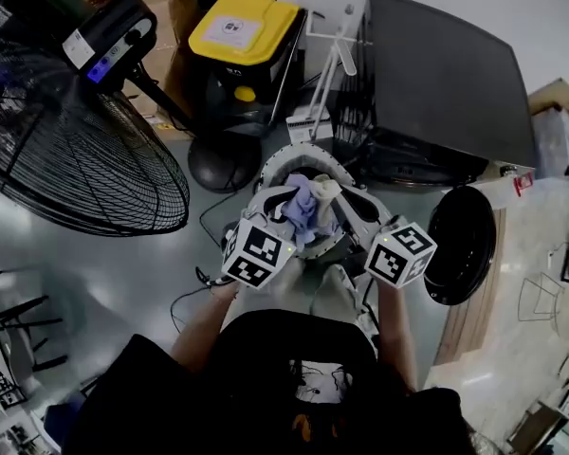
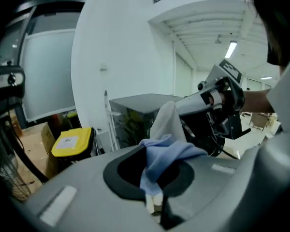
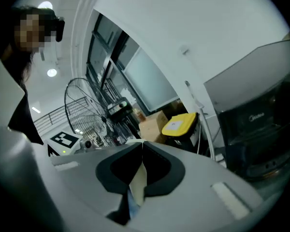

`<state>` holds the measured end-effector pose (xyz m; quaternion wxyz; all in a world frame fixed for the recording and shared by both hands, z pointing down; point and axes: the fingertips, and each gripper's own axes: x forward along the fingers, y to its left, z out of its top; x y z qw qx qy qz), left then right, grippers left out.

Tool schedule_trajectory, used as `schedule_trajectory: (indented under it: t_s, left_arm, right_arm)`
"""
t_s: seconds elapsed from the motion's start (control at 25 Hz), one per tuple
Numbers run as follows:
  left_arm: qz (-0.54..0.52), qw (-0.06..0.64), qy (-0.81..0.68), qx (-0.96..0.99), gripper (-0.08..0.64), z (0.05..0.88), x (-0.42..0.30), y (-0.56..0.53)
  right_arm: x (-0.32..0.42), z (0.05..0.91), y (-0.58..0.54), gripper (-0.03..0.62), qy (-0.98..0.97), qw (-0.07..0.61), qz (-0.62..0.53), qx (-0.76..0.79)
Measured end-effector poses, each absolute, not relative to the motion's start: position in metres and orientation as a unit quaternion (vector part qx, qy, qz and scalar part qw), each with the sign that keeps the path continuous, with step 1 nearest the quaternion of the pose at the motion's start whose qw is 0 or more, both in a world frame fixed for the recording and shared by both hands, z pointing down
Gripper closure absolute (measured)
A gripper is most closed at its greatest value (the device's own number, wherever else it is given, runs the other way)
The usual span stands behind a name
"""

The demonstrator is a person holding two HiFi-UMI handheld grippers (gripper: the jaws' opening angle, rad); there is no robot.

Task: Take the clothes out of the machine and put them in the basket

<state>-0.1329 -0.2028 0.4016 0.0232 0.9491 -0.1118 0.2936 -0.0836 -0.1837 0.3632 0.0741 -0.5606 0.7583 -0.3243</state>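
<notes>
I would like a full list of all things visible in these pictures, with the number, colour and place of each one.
machine: one, black, upper right
door: one, round, dark, swung open at the right
basket: one, white, in the centre under the clothes
blue cloth: one, light blue, over the basket
beige cloth: one, beige, beside the blue cloth
fan: one, black, on the floor at the left
bin: one, black with a yellow lid, top centre
cardboard box: one, brown, next to the bin
left gripper: one, grey, jaws shut on the blue cloth
right gripper: one, grey, jaws shut on the beige cloth
person: one, in dark clothes, at the bottom edge
</notes>
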Motion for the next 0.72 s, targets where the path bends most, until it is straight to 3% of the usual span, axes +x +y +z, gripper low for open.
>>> schedule_trajectory:
  t_s: [0.48, 0.56, 0.72]
  left_arm:
    - [0.422, 0.093, -0.025, 0.901, 0.546, 0.588, -0.120, -0.190]
    - [0.445, 0.110, -0.010, 0.889, 0.517, 0.617, -0.118, -0.186]
    - [0.507, 0.140, 0.032, 0.850, 0.380, 0.677, -0.128, -0.167]
  right_arm:
    - [-0.060, 0.557, -0.166, 0.566, 0.648, -0.024, -0.441, -0.620]
    - [-0.052, 0.586, -0.162, 0.566, 0.627, -0.034, -0.459, -0.629]
    - [-0.039, 0.639, -0.148, 0.566, 0.583, -0.037, -0.490, -0.647]
